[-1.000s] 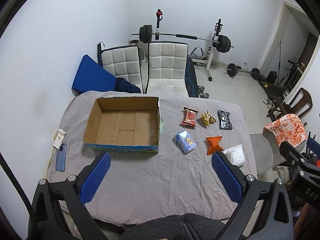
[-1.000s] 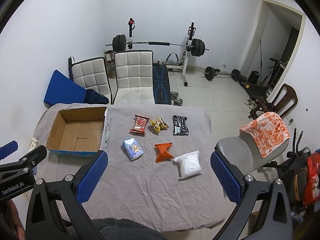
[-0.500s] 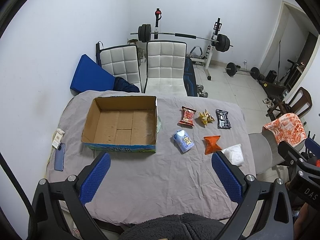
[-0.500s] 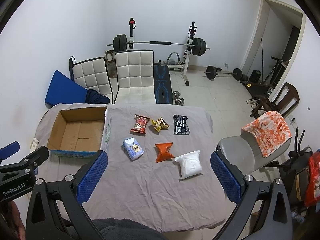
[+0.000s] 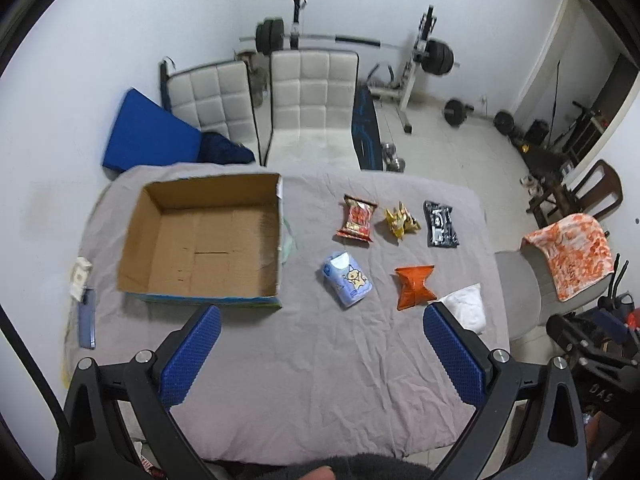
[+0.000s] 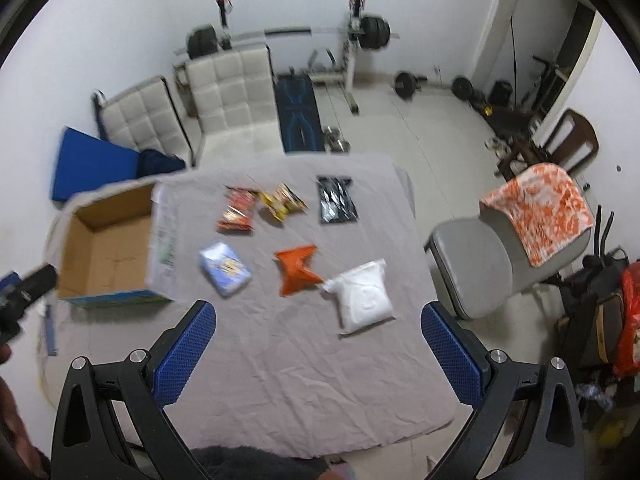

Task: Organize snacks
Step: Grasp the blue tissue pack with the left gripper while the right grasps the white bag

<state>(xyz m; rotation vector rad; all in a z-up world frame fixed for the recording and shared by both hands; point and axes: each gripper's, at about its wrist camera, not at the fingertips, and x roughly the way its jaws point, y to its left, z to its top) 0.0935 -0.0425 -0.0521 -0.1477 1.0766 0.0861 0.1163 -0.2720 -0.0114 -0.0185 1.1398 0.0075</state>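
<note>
An empty cardboard box (image 5: 200, 240) (image 6: 108, 246) stands on the left of the grey-clothed table (image 5: 320, 380) (image 6: 304, 376). To its right lie several snack packs: a red one (image 5: 357, 222) (image 6: 237, 215), a yellow one (image 5: 401, 221) (image 6: 282, 202), a black one (image 5: 441, 224) (image 6: 337, 199), a light blue one (image 5: 347, 282) (image 6: 225, 268), an orange one (image 5: 415, 287) (image 6: 297, 269) and a white one (image 5: 466, 308) (image 6: 363, 296). My left gripper (image 5: 320, 356) and right gripper (image 6: 318, 354) hover open above the table's near side, holding nothing.
A phone (image 5: 87, 319) and a small white pack (image 5: 80, 278) lie at the table's left edge. Two white chairs (image 5: 312, 108) stand behind the table, a grey chair with an orange towel (image 6: 536, 210) to its right. Weight equipment (image 5: 344, 40) lines the back wall.
Both grippers have moved forward and lower over the table. The right view has swung and tilted, and it is blurred. The snacks and the box lie where they were.
</note>
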